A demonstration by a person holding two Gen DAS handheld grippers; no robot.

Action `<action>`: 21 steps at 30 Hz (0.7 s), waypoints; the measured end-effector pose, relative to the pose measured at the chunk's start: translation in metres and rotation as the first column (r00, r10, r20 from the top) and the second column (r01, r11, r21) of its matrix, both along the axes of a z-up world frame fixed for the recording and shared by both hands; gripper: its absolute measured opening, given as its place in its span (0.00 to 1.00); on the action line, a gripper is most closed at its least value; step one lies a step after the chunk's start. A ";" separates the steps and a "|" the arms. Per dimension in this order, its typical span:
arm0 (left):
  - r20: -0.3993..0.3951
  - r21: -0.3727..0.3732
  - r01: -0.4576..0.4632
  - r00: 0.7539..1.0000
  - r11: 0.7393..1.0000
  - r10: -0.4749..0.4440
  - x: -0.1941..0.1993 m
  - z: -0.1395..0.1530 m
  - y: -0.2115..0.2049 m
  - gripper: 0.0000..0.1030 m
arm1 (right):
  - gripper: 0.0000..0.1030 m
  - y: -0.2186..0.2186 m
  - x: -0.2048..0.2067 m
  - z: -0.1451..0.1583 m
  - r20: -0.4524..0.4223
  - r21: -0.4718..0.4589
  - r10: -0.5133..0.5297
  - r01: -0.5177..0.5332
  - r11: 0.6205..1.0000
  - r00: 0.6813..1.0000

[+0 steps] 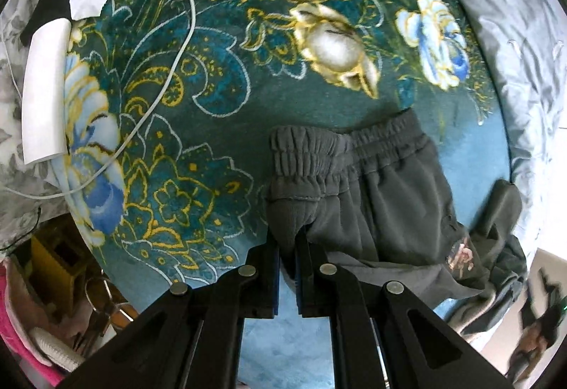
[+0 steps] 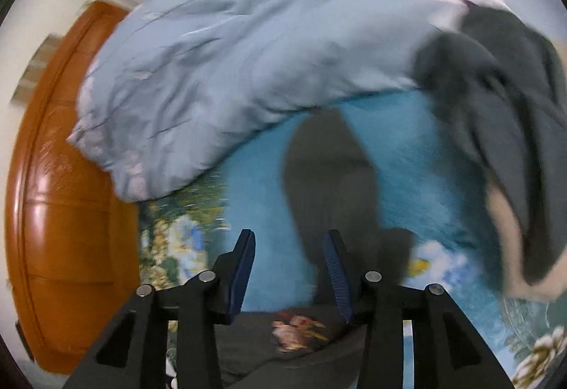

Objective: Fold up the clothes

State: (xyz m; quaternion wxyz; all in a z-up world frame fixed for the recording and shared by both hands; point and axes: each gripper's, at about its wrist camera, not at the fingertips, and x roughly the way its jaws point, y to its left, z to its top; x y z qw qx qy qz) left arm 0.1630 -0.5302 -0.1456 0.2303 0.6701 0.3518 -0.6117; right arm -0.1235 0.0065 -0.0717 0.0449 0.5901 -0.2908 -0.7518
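Your bed wears a plush teal blanket [image 1: 212, 77] printed with gold and blue flowers; a smooth, pale blue quilt [image 2: 230, 62] is heaped along its far side. Soft grey trousers [image 1: 382, 183] with a ruched elastic waistband lie near you. Your left gripper [image 1: 287, 240] has its jaws clamped on the waistband; your right gripper [image 2: 290, 265] has its jaws apart, holding nothing.

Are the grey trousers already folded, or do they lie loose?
Loose, not folded: the trousers lie crumpled on the blanket, waistband bunched in the shut left gripper. The right gripper is open.
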 end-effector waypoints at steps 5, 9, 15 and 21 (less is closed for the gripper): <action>0.051 -0.006 -0.004 0.999 1.000 0.004 0.000 -0.007 0.000 0.06 | 0.43 0.035 0.023 -0.087 0.268 0.011 -0.120 0.121 0.993 0.956; 0.058 -0.014 0.013 0.998 1.000 -0.013 -0.005 0.000 0.003 0.06 | 0.42 0.028 0.028 -0.131 0.356 0.009 -0.134 0.140 0.990 0.925; 0.054 -0.031 0.053 0.997 0.998 -0.051 -0.014 0.010 0.012 0.06 | 0.05 0.023 0.040 -0.126 0.369 -0.046 -0.187 0.219 0.975 0.911; -0.012 -0.004 0.121 0.993 0.993 -0.121 -0.028 0.025 0.036 0.06 | 0.05 0.059 0.095 -0.068 0.262 -0.139 -0.265 0.308 0.941 0.928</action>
